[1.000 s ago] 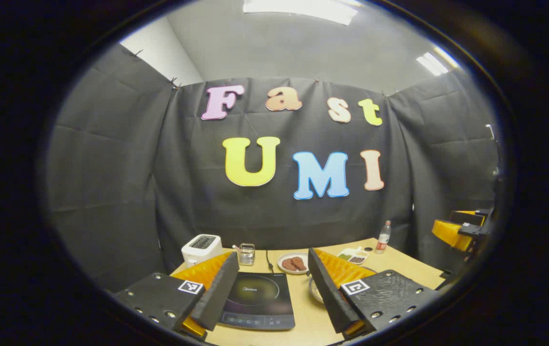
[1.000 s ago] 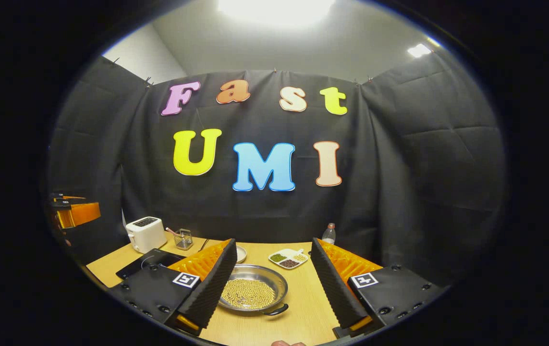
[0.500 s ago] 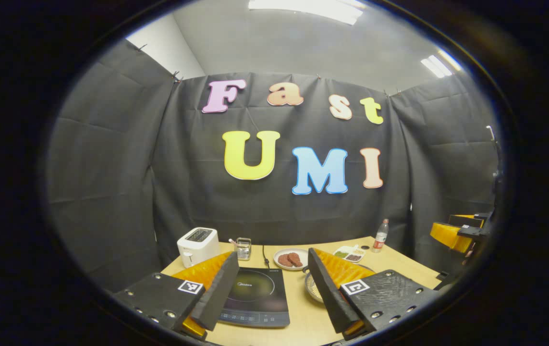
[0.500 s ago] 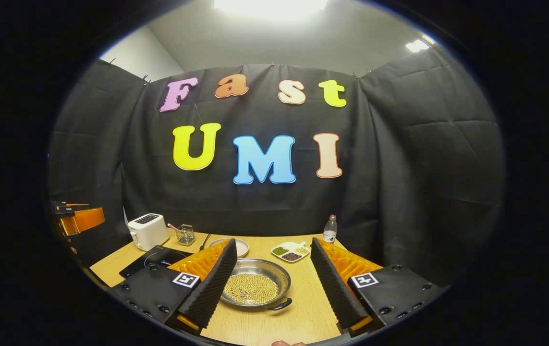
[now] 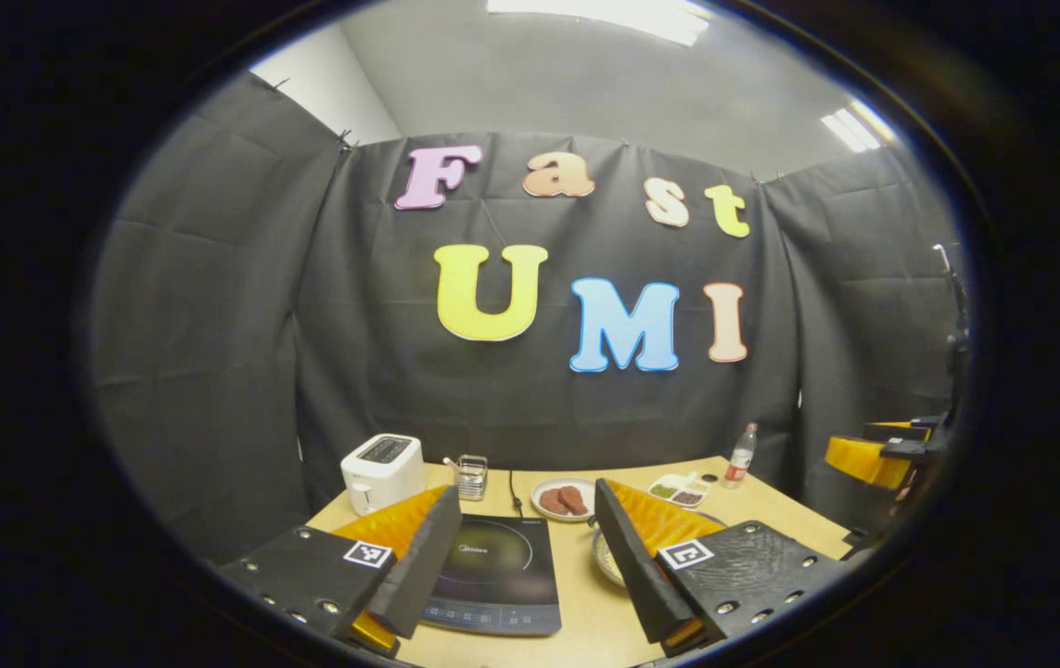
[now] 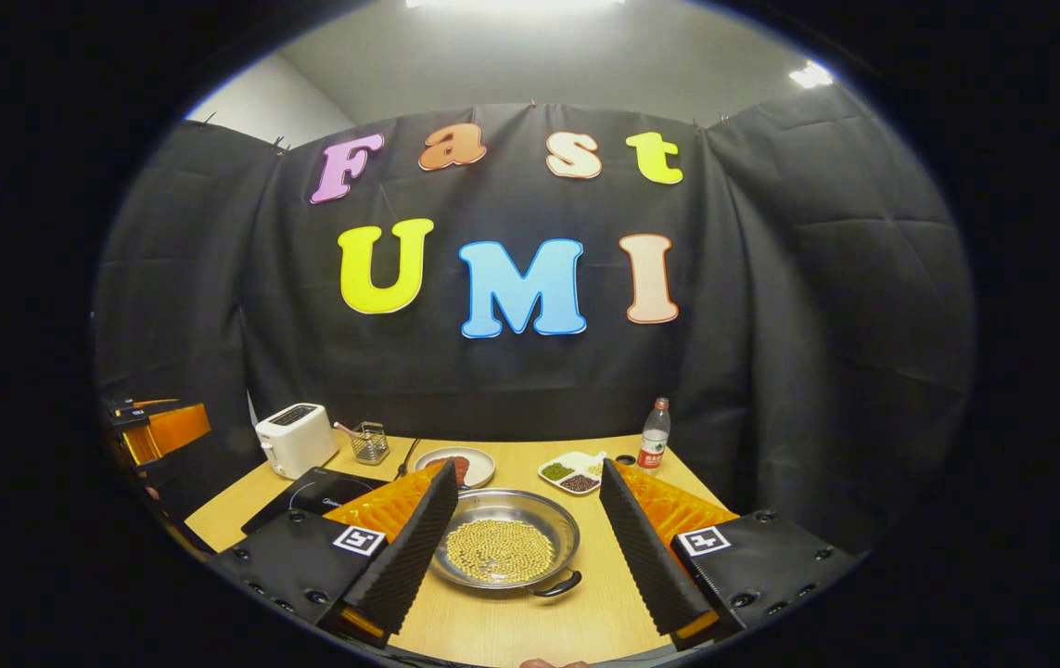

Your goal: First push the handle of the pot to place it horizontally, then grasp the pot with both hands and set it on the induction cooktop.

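The pot (image 6: 506, 543) is a shallow steel pan filled with yellow beans, with a black handle (image 6: 559, 586) at its near rim. It rests on the worktop (image 6: 530, 631), right of the induction cooktop (image 5: 492, 575). Bare worktop surrounds it. The right tongs (image 6: 530, 543) hover above it, spread wide. The left tongs (image 5: 525, 557) are spread wide over the cooktop.
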Demonstrator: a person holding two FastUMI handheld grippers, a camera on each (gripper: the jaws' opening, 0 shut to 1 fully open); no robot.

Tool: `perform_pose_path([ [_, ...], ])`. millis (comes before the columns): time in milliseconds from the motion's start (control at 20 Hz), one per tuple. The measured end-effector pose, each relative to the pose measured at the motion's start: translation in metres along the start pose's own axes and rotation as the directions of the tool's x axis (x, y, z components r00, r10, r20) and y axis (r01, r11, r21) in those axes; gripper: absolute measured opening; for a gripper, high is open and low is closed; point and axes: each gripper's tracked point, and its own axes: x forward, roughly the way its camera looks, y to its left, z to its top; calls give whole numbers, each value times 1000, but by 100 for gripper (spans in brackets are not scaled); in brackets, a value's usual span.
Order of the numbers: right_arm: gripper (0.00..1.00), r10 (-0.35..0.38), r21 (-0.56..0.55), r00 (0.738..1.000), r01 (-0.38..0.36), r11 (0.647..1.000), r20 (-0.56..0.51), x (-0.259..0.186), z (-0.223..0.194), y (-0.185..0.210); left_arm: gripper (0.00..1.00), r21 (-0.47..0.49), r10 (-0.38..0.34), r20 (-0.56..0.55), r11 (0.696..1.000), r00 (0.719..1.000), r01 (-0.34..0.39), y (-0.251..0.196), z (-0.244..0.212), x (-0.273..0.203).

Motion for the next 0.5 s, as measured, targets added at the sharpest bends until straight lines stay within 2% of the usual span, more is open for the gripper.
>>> perform_pose_path([
  [300,99,52,-8,993,-53,999,-103,36,-14,8,85,-15,37,-14,999,999,-37,9,-4,16],
  [400,97,87,-25,984,-93,995,-156,50,-25,13,85,-17,64,-22,998,998,-65,15,-7,22],
  [450,99,105,-31,976,-113,993,-191,56,-33,15,88,-19,75,-29,997,997,-76,15,-10,25],
  [500,97,122,-31,966,-132,991,-228,61,-44,19,85,-22,87,-38,996,996,-88,16,-11,28],
])
